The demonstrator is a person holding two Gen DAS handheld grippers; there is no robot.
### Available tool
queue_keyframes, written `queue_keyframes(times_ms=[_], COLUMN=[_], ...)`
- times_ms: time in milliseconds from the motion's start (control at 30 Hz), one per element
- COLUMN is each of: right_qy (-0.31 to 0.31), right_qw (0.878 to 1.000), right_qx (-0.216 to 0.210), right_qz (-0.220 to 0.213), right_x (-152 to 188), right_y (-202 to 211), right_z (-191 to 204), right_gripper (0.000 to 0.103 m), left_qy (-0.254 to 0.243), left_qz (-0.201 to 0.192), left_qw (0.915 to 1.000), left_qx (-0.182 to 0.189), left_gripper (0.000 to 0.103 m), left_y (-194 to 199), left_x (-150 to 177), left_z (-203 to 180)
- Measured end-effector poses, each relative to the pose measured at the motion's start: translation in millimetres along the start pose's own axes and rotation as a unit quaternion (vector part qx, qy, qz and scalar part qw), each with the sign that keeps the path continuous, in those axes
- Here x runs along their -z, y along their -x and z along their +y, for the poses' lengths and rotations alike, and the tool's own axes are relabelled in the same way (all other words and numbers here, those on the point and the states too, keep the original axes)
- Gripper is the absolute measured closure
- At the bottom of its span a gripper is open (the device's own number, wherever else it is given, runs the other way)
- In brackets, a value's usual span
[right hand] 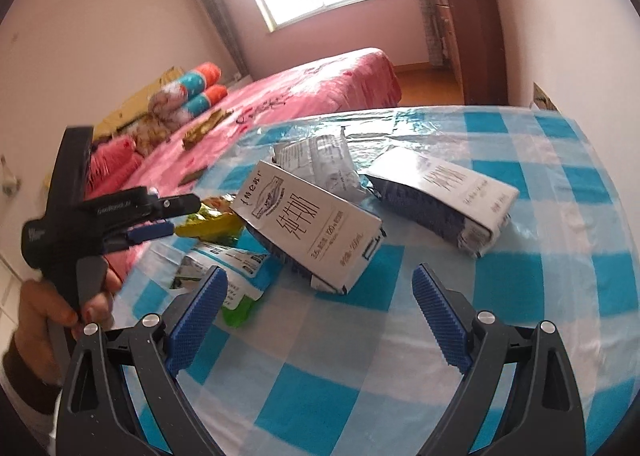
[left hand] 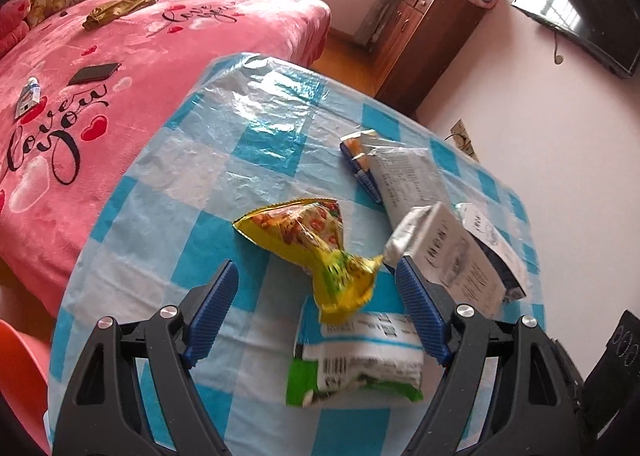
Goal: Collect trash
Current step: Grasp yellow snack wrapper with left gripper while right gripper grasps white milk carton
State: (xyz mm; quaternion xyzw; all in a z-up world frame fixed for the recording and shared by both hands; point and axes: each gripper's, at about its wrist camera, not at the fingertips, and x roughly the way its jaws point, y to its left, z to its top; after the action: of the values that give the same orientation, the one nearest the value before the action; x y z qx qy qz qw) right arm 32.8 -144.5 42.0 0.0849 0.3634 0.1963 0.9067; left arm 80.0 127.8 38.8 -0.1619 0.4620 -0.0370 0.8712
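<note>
Far left, a pink bed (left hand: 168, 51) with rolled blankets by the wall. Nearer, a table (left hand: 256, 127) under a blue-and-white checked plastic cover, trash scattered over its right half. Left gripper (left hand: 316, 288) above the near part of the table, jaws spread wide, nothing between the blue pads but the twisted tail of a yellow snack bag (left hand: 308, 232) lying below. Just near of that bag, touching its tail, a green-and-white wrapper (left hand: 356, 368), flat on the cover. Farther right, a crumpled grey-white pouch (left hand: 408, 179) beside a small blue-and-orange packet (left hand: 358, 159). Right of the yellow bag, a white milk carton (right hand: 312, 228) on its side, leaning over the wrappers, and a second milk carton (right hand: 444, 195) just beyond it to the right, also lying down. Right gripper (right hand: 320, 296) low over the near table edge, jaws wide apart and empty, first carton just ahead of the gap. Far right, a wooden cabinet (left hand: 420, 31) and a wall-mounted television (left hand: 580, 3).
</note>
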Motion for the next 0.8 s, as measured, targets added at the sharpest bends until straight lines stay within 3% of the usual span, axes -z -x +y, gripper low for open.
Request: queue_keyframes(times_ms=[533,800], right_qy=[0.072,0.133], right_qw=[0.997,0.990], right_qx=[0.023,0.036], right_qz=[0.034,0.042], right_x=[-33,-35], right_y=[-59,-80], right_z=[10,25], right_gripper=[0.010,0.010], left_qy=[-0.023,-0.044], left_qz=[0.030,0.022], left_qw=[0.9988,0.9981], left_qx=[-0.032,-0.037], left_gripper=[0.025,0.042], left_y=[-39,-42], left_x=[-19,-19], left_z=[6,-1])
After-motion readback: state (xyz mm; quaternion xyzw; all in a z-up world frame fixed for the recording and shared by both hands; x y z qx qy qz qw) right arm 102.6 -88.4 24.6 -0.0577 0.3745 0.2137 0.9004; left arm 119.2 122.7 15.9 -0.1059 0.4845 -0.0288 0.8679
